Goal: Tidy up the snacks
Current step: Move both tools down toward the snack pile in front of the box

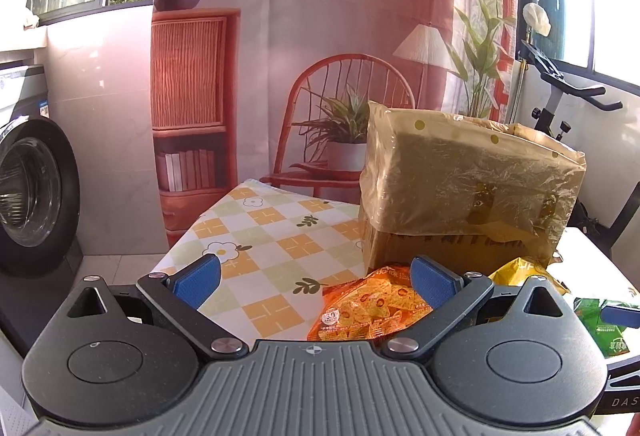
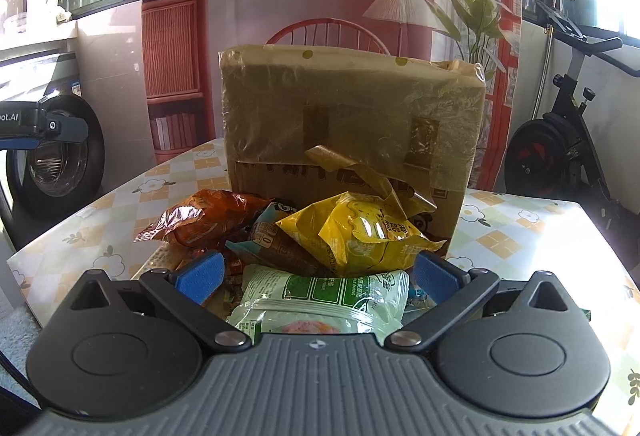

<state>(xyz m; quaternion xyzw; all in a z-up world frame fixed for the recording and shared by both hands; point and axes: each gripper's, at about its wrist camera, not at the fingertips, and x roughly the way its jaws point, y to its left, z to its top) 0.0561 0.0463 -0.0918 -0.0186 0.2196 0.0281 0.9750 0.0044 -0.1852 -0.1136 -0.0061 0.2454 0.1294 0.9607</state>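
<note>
One cardboard box (image 2: 348,124) beyond the claw, five snack packets: one orange (image 2: 200,220), one brown (image 2: 280,244), one yellow (image 2: 360,236), one green-white (image 2: 320,300) between the fingers, one green (image 1: 604,320) far right.

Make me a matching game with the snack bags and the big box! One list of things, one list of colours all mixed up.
Things:
1. snack bag nearest the right gripper
2. puffy bag in front of the box
3. bag between the left gripper's fingers
4. cardboard box

Colours:
A. brown
B. orange
C. green and white
D. yellow

Pairs: 1-C, 2-D, 3-B, 4-A
</note>
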